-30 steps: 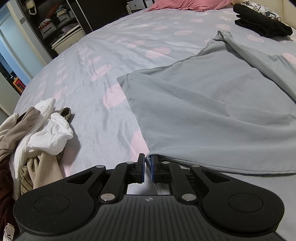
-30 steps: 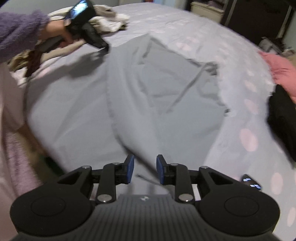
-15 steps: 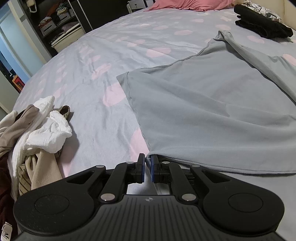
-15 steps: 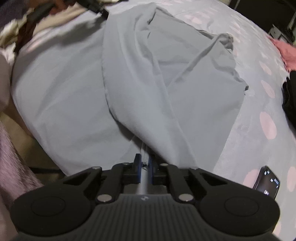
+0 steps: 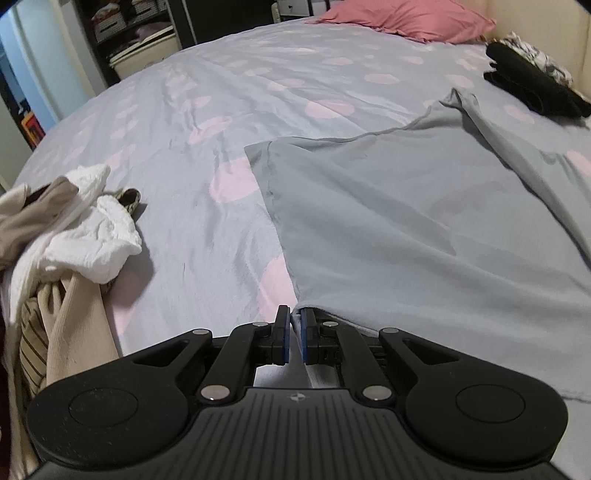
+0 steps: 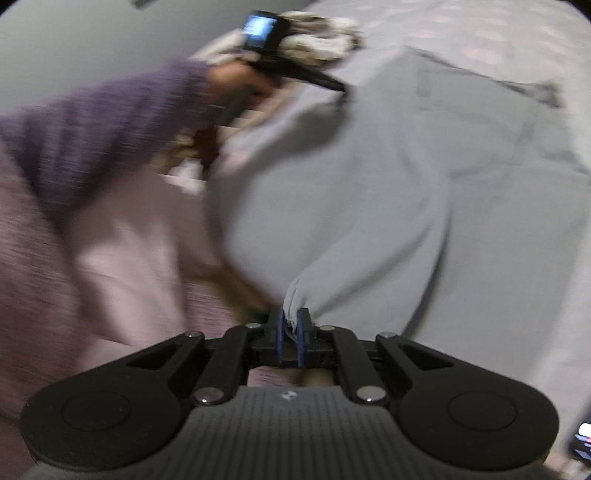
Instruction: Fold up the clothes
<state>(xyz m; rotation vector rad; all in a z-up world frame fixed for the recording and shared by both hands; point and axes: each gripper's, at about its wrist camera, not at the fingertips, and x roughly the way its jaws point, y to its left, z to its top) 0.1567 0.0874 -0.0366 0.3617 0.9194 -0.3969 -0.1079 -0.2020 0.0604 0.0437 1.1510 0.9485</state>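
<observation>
A grey garment (image 5: 406,221) lies spread on the bed, its near corner pinched between the blue pads of my left gripper (image 5: 293,325), which is shut on it. In the right wrist view the same grey garment (image 6: 424,192) hangs in a bunched fold from my right gripper (image 6: 290,325), also shut on its edge. The left gripper (image 6: 332,86) shows there at the top, held by a hand in a purple sleeve (image 6: 110,118), gripping the garment's far corner. That view is motion-blurred.
A heap of white and beige clothes (image 5: 62,236) lies at the bed's left edge. A black garment (image 5: 532,85) and a pink pillow (image 5: 406,20) lie at the far end. Shelves (image 5: 129,33) stand beyond the bed. A phone (image 6: 581,439) lies at the right.
My right gripper went from open to shut on the garment's edge and has lifted it toward the person. The left gripper kept its hold and barely moved.
</observation>
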